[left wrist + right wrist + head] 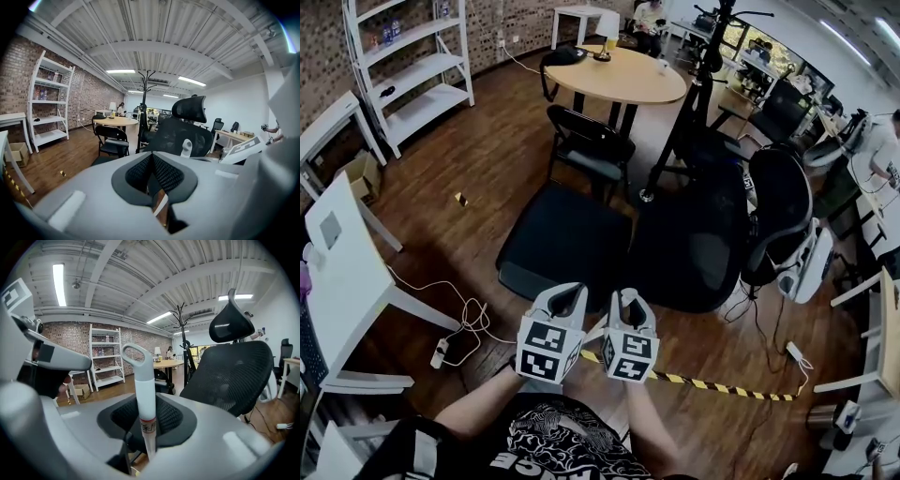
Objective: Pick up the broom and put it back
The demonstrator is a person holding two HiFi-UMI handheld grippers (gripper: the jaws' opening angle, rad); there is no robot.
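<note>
The broom shows only as a white handle (144, 394) with a grey loop at its top and a red band lower down; its head is hidden. My right gripper (145, 416) is shut on that handle, which stands upright between the pads. In the head view the loop (627, 298) pokes up from the right gripper (628, 309), low in the middle of the picture. My left gripper (567, 302) sits right beside it, to the left. Its pads (161, 171) meet at the tip, and nothing shows between them in the left gripper view (151, 161).
A black office chair (778, 216) and a coat stand (694, 103) stand ahead on the right. A black folding chair (586, 145) and a round wooden table (619, 75) lie farther off. Yellow-black tape (722, 386) crosses the wooden floor. A white desk (347, 253) and a cable (469, 323) are at the left.
</note>
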